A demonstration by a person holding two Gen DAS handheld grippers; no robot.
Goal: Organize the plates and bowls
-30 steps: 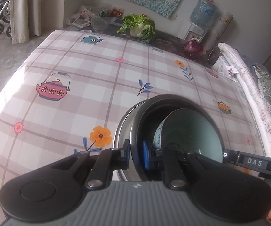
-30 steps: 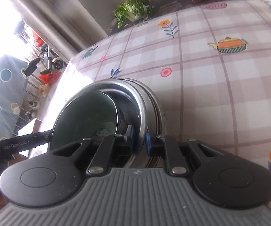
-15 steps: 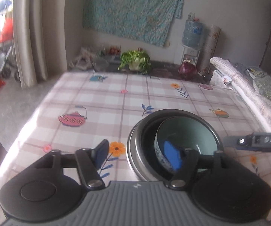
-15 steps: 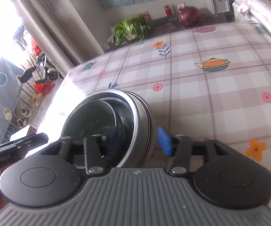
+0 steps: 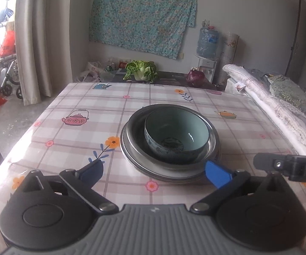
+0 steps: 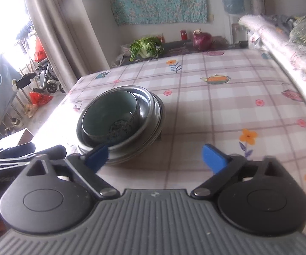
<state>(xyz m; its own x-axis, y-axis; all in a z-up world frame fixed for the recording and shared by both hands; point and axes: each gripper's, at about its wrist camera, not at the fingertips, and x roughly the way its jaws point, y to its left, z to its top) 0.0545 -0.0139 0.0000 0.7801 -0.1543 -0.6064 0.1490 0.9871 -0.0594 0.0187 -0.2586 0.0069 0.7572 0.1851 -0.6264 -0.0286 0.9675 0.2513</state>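
Bowls and plates sit as one stack on the table [image 5: 72, 114], a little toward the near edge of its checked cloth. A pale green bowl [image 5: 176, 131] with a dark pattern at its bottom lies inside a steel bowl [image 5: 136, 136], pushed off-centre so that it leans against one side of the steel wall. The steel bowl rests on a few stacked plates [image 5: 168, 175], whose rims show beneath it. Nothing else is in the green bowl. The left gripper [image 5: 156, 171] has just been opening and now stands wide, its blue pads apart on either side of the stack's near rim, with nothing pressed between them. The right gripper [image 6: 155, 157] has likewise just been opening and stands wide; its left pad overlaps the stack's near edge in view, whether touching cannot be told, and its right pad is over bare cloth. A cabbage [image 5: 141, 72] and a red onion [image 5: 195, 76] lie beyond the table's far edge.
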